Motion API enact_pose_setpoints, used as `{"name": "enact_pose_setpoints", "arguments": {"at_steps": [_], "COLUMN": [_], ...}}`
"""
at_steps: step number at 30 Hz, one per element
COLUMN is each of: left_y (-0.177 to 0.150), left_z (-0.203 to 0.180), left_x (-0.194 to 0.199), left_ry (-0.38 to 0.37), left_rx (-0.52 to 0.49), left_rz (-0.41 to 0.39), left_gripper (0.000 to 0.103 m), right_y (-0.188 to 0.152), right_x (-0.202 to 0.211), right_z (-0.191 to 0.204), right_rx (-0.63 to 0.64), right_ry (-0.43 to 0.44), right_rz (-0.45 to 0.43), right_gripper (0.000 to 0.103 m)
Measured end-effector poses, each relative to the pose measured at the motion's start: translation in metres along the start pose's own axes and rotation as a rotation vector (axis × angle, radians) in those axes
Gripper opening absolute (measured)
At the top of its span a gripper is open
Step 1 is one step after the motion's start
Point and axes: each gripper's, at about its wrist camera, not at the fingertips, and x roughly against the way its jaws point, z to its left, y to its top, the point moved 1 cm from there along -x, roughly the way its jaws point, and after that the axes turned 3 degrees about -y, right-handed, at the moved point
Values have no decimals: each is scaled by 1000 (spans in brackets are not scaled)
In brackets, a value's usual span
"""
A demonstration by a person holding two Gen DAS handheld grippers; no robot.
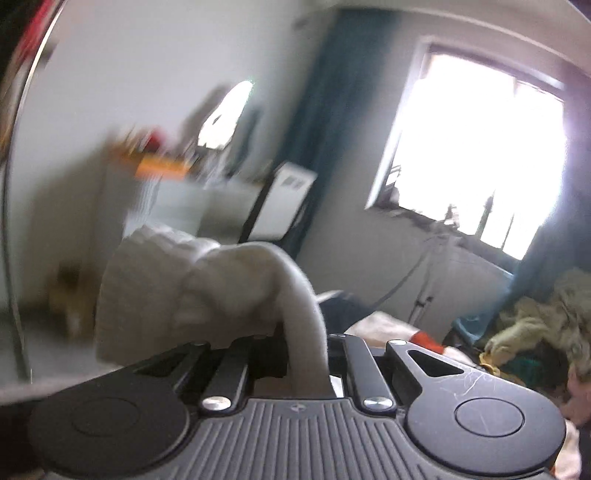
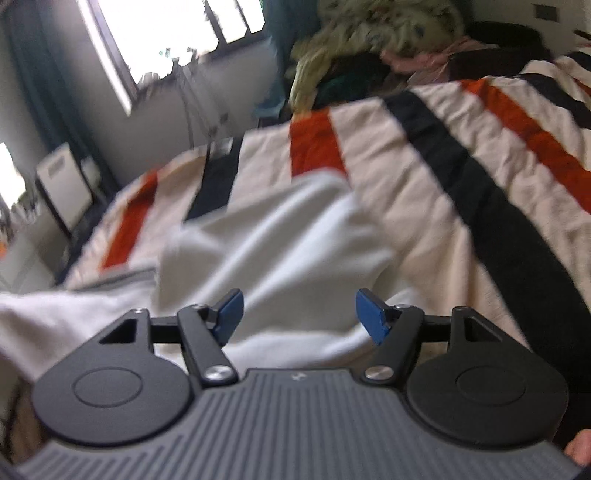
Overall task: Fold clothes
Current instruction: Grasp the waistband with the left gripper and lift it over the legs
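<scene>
Left gripper (image 1: 295, 354) is clamped tight on a bunch of the white garment (image 1: 207, 288), the jaws drawn together with the cloth pinched between them. The fabric rises out of the grip, humps over and hangs down on the left side of the left wrist view, lifted clear with the room behind it. That view is blurred: a bright window (image 1: 476, 155), a dark teal curtain (image 1: 325, 122), a white dresser (image 1: 177, 206) cluttered on top, too smeared to make out.

Over to the right gripper (image 2: 299, 314): released, jaws spread wide, the blue pads (image 2: 231, 308) well apart and nothing between them. It hangs just above the rest of the white garment (image 2: 280, 251), which lies rumpled on the bed, spreading left and down past the gripper body. No contact I can confirm between pads and cloth.

Under the garment is the striped blanket (image 2: 461, 155), cream with orange and black bands, covering the bed. At the far end of the bed sits a pile of clothes (image 2: 388, 33), greenish patterned fabric on top of darker pieces. A sliver of the person's hand (image 2: 580, 446) shows at the lower right edge.
</scene>
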Motion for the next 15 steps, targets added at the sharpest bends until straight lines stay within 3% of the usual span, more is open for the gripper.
{"name": "enact_pose_setpoints", "arguments": {"at_steps": [4,8,13,15], "left_y": [14,-19,-112,-164], "left_z": [-100,-198,-288,-309], "left_x": [10,50,94,108], "left_ry": [-93,-251,-450,-532], "left_rx": [-244,-485,-686,-745], "left_rz": [-151,-274,-256,-164], "left_gripper": [10,10,12,12], "right_y": [18,31,41,43], "right_x": [22,30,23,19], "right_z": [-26,-50,-78,-88], "right_rx": [-116,-189,-285,-317], "right_ry": [49,47,35,29], "right_rz": [-69,-118,-127,-131], "right_gripper": [69,72,72,72]}}
